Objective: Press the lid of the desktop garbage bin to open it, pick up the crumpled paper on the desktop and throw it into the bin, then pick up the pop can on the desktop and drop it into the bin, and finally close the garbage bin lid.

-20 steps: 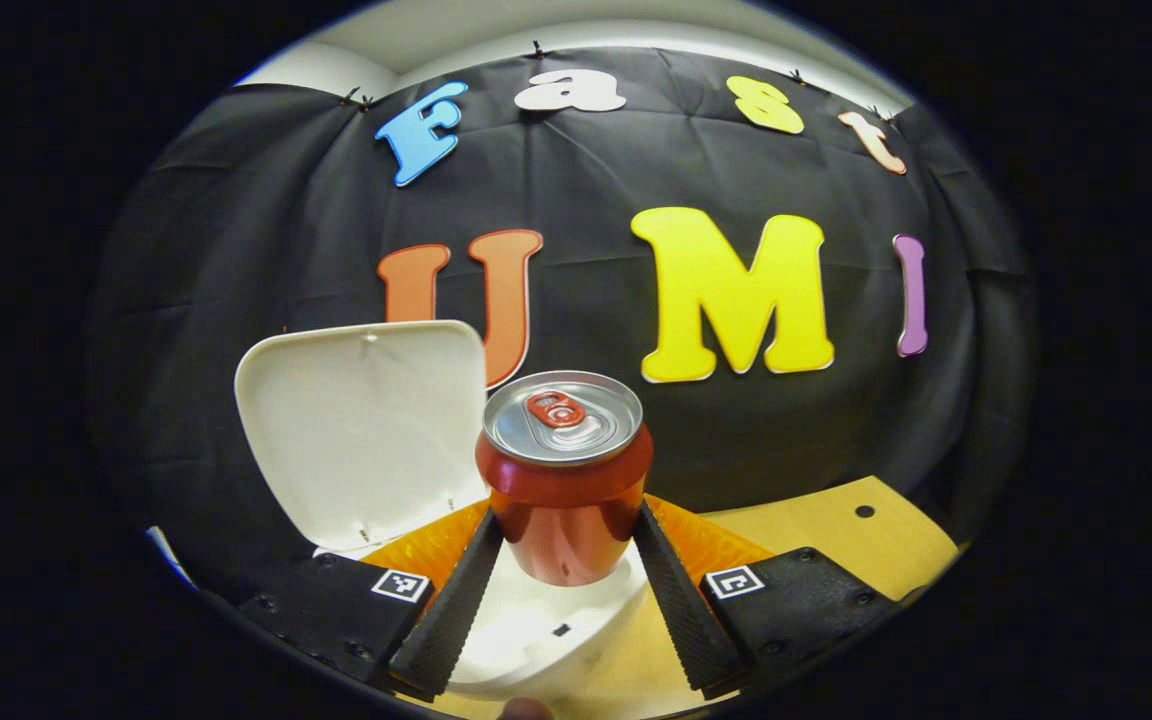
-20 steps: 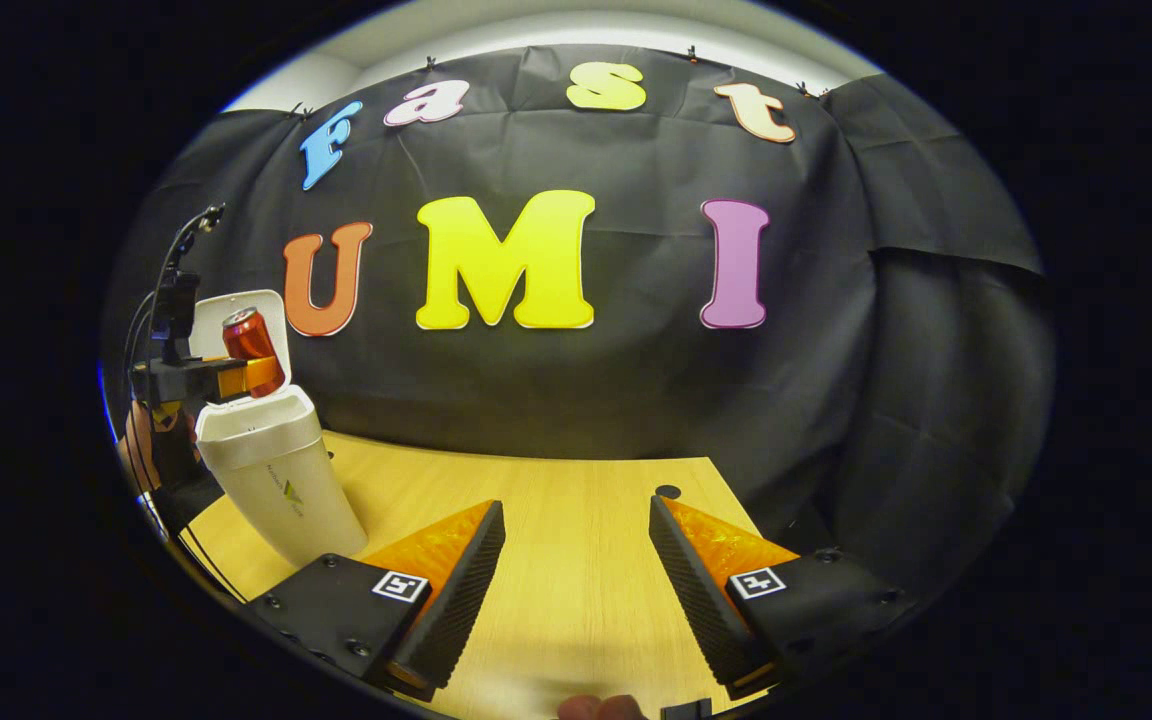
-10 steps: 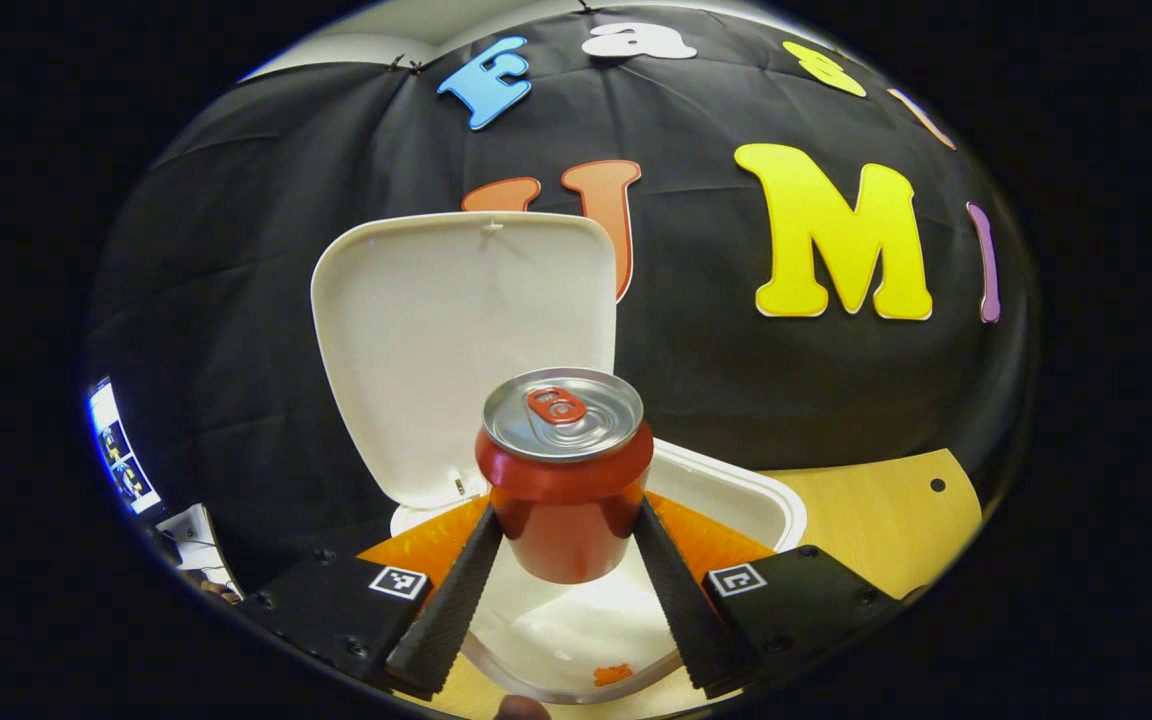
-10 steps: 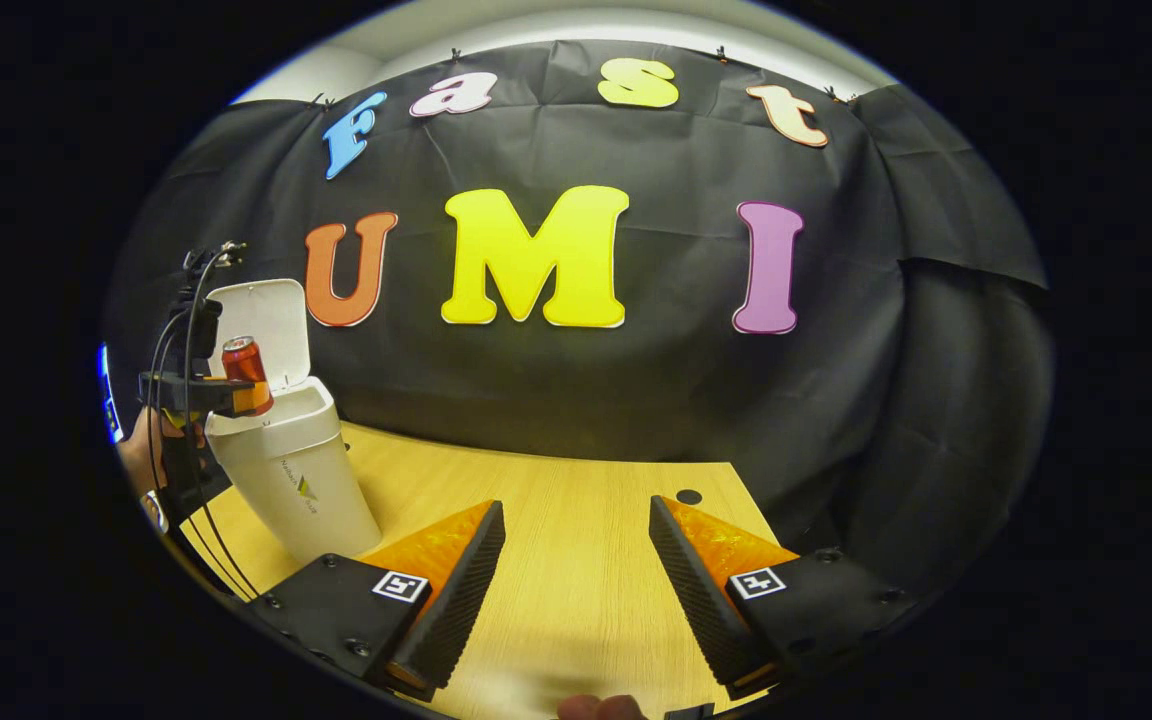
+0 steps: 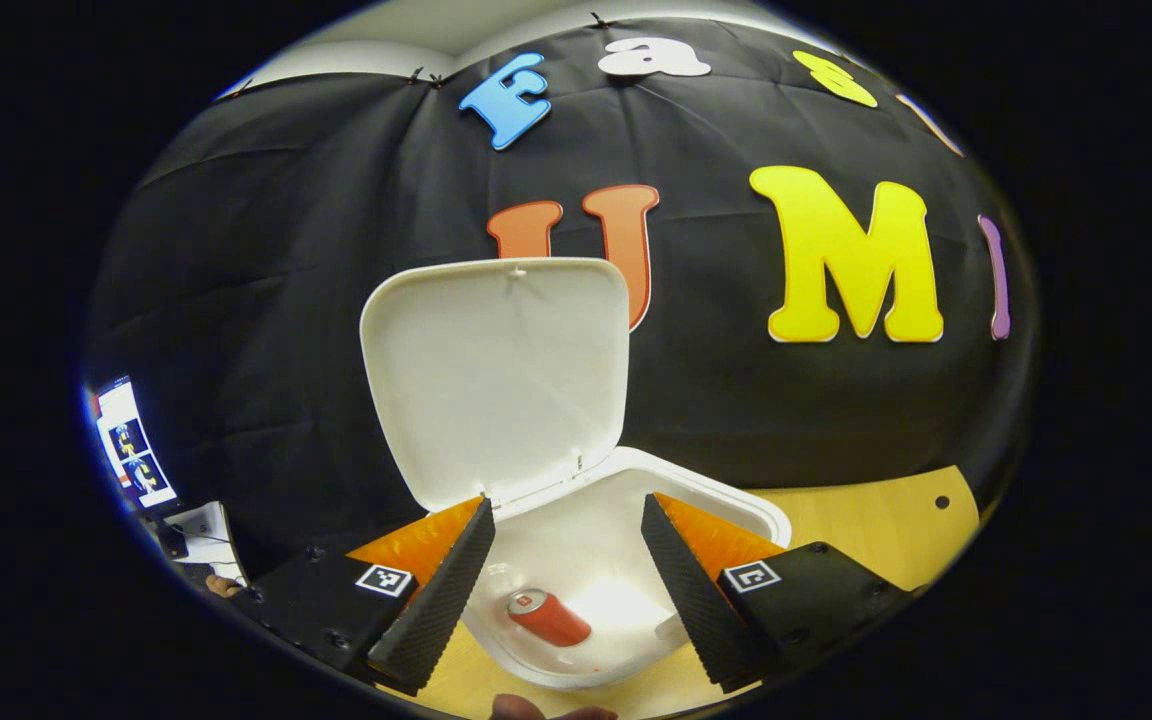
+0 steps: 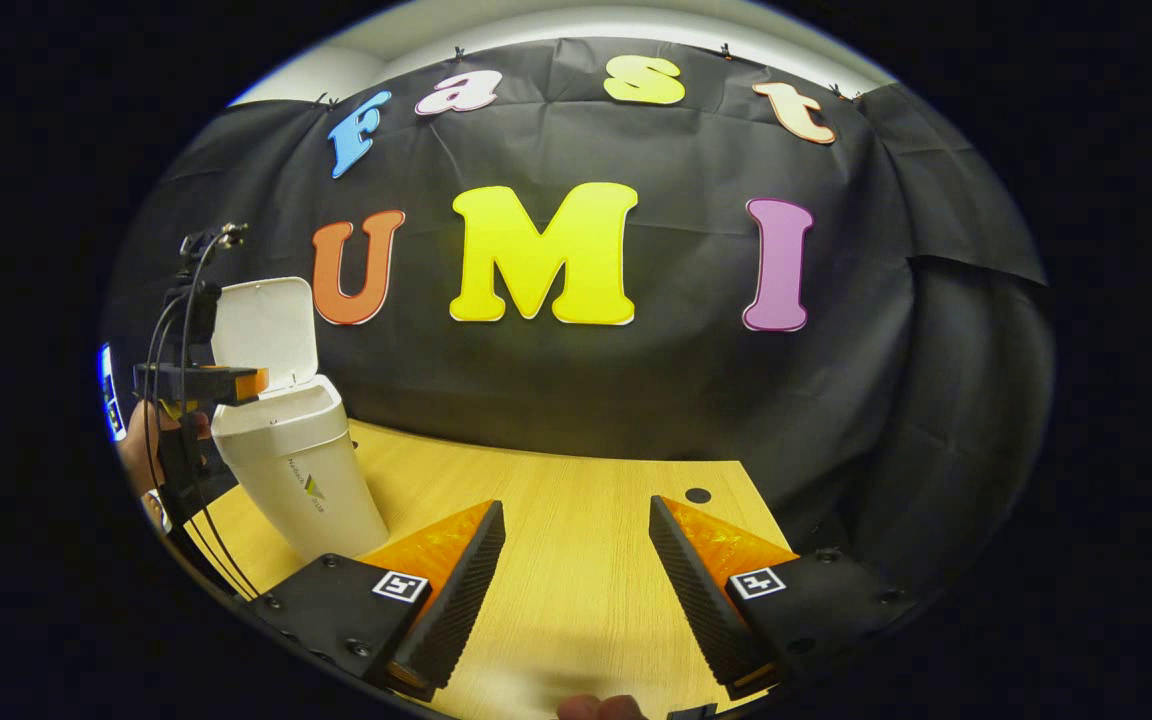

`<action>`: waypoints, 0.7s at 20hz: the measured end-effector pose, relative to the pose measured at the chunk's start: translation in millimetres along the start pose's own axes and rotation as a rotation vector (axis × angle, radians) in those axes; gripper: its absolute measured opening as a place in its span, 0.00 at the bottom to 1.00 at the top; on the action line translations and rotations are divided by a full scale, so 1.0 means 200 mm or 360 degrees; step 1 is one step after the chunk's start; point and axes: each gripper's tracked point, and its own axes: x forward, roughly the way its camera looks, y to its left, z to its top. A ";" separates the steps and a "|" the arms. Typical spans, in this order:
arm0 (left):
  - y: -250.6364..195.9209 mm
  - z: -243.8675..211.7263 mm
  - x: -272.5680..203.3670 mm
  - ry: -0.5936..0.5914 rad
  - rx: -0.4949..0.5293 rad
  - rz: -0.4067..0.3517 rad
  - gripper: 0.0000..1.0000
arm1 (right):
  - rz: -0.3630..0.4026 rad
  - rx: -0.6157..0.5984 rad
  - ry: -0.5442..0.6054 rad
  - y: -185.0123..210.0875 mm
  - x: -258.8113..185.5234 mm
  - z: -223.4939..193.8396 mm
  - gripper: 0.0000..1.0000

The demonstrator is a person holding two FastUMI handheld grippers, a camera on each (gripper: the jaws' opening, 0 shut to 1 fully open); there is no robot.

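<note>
The white bin (image 5: 726,510) stands with its lid (image 5: 496,375) raised. In the left gripper view the red pop can (image 5: 549,618) lies on its side at the bottom of the bin. My left gripper (image 5: 566,590) hovers open just above the bin's mouth, nothing between its fingers. In the right gripper view the bin (image 6: 301,475) stands at the left of the wooden desk (image 6: 576,520), with the left gripper (image 6: 236,383) and a hand over its rim. My right gripper (image 6: 576,590) is open above the bare desk, well right of the bin.
A round hole (image 6: 698,495) is in the desk near its far right edge. A screen (image 5: 131,455) glows at the far left beyond the desk. The black cloth wall closes the back.
My left gripper opened and the pop can dropped from between its fingers into the bin. The right gripper barely moved.
</note>
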 end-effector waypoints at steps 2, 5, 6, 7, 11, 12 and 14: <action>-0.04 0.12 -0.05 -0.0062 -0.0059 0.0026 0.97 | 0.0017 0.0000 -0.0009 0.00 -0.01 0.02 0.93; -0.07 0.27 -0.11 -0.0141 -0.0122 0.0093 0.96 | 0.0042 0.0048 -0.0032 -0.01 -0.04 0.09 0.93; -0.07 0.32 -0.11 -0.0155 -0.0133 0.0121 0.96 | 0.0048 0.0052 -0.0045 -0.01 -0.05 0.12 0.93; -0.07 0.38 -0.11 -0.0175 -0.0147 0.0151 0.96 | 0.0057 0.0050 -0.0058 -0.01 -0.06 0.14 0.93; 0.01 0.68 -0.10 -0.0304 -0.0204 0.0291 0.96 | 0.0098 0.0074 -0.0112 -0.01 -0.07 0.29 0.93; 0.03 0.75 -0.08 -0.0333 -0.0218 0.0328 0.96 | 0.0110 0.0086 -0.0132 0.00 -0.06 0.34 0.93; 0.06 0.85 -0.05 -0.0366 -0.0251 0.0375 0.96 | 0.0131 0.0104 -0.0160 0.00 -0.05 0.43 0.93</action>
